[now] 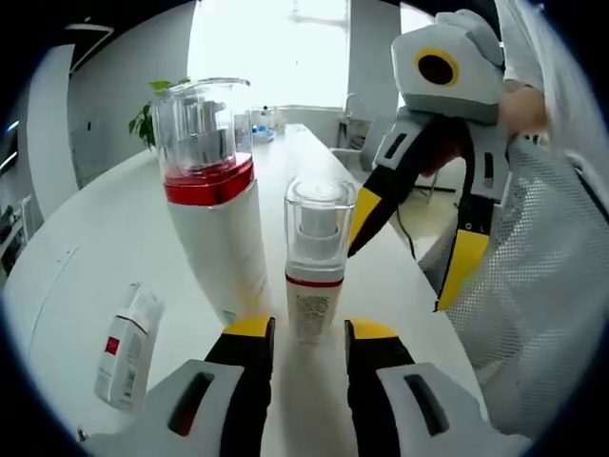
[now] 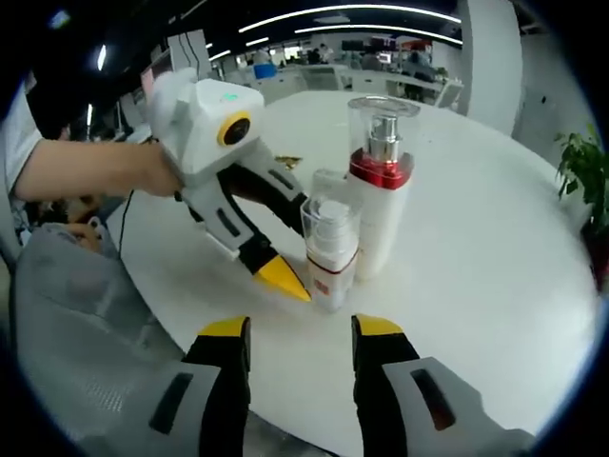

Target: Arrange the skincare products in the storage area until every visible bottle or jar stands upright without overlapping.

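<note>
Left hand-held gripper (image 1: 309, 330) and right hand-held gripper (image 2: 301, 327): jaws parted, each held in 1 hand.

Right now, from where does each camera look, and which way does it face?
Left gripper view: rides the left gripper, facing the small bottle, tall bottle and a lying tube; right gripper enters from the right.
Right gripper view: rides the right gripper, facing the same bottles from the opposite side; a hand shows.
Shared: both bottles, white table.
</note>
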A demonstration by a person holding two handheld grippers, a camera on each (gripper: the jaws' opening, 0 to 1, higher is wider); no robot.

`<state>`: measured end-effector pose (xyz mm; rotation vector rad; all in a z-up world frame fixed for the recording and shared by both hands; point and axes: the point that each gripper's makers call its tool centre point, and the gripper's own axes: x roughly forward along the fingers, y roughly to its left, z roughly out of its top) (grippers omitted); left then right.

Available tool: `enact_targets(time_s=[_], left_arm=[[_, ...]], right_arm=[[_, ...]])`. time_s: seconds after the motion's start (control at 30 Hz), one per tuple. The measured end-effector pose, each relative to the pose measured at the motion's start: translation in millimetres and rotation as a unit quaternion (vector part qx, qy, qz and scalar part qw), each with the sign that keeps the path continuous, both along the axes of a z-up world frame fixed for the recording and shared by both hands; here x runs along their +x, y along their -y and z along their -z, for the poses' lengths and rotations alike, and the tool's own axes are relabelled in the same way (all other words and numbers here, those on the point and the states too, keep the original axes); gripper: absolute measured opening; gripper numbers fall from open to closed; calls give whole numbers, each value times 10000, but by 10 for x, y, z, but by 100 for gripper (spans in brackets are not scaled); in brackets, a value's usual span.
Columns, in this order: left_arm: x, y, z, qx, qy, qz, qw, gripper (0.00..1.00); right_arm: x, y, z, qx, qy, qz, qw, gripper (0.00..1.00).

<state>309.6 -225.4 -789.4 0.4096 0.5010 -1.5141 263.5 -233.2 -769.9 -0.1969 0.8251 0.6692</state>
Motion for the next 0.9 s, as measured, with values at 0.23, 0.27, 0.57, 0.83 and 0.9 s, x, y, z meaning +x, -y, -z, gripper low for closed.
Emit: enact_targets(time_s=[0.23,0.27,0.57,0.83,0.9], left_arm=[[-37,-121,-70,81,15,-99,9999,30],[-51,-141,-96,91,19,-137,9999,31],[-77,-367,-308,-38,-49,-583,9983,42],[-116,-665,-350,-116,-231,-1206,9924,58],[-169,-711,-379,-140,-295,-1306,9909,60]], right_arm=[[7,-75,-69,123,96,-61,9999,52],[5,-81,-76,120,112,-74,9998,54],[46,53,-183,170,204,245,9993,70],[-12,91,-295,499,182,561,9970,81],[-16,94,-323,547,192,603,9965,82]])
